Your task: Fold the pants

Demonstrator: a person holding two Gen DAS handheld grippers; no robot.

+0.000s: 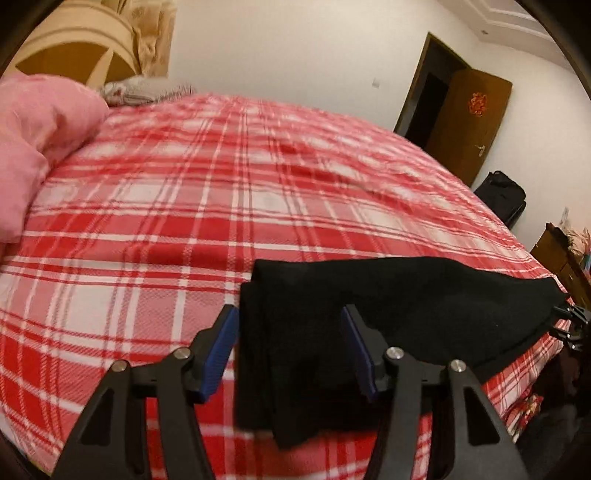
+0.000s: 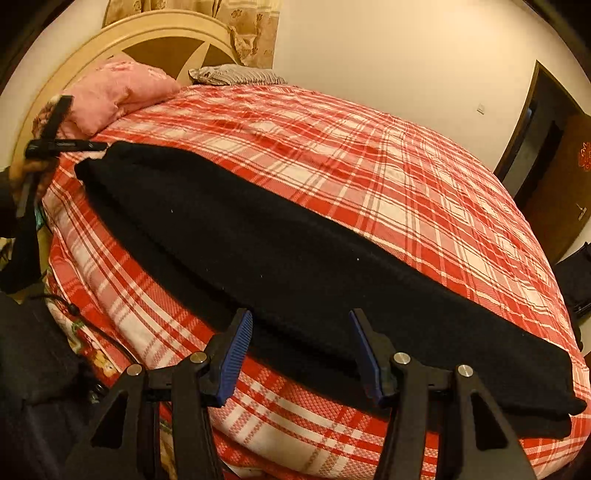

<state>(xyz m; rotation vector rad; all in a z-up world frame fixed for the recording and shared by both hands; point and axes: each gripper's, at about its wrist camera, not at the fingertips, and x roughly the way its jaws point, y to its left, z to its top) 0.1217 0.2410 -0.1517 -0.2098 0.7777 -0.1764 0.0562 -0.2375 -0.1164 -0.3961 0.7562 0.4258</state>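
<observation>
Black pants (image 2: 295,266) lie folded lengthwise in a long band along the near edge of a bed covered by a red-and-white checked sheet (image 2: 369,155). Left wrist view: the left gripper (image 1: 290,325) stands over one end of the pants, its blue pads (image 1: 221,354) apart on either side of the cloth; the pads do not appear to press it, though blur makes contact hard to judge. Right wrist view: the right gripper (image 2: 301,328) hangs about half open at the near edge of the pants, toward their right end — nothing is clamped between its fingers. At the far left end of the band the other gripper and a hand (image 2: 29,173) show. A pink pillow (image 2: 118,88) lies by the headboard (image 2: 162,33); a brown door (image 1: 469,122) stands open at right.
</observation>
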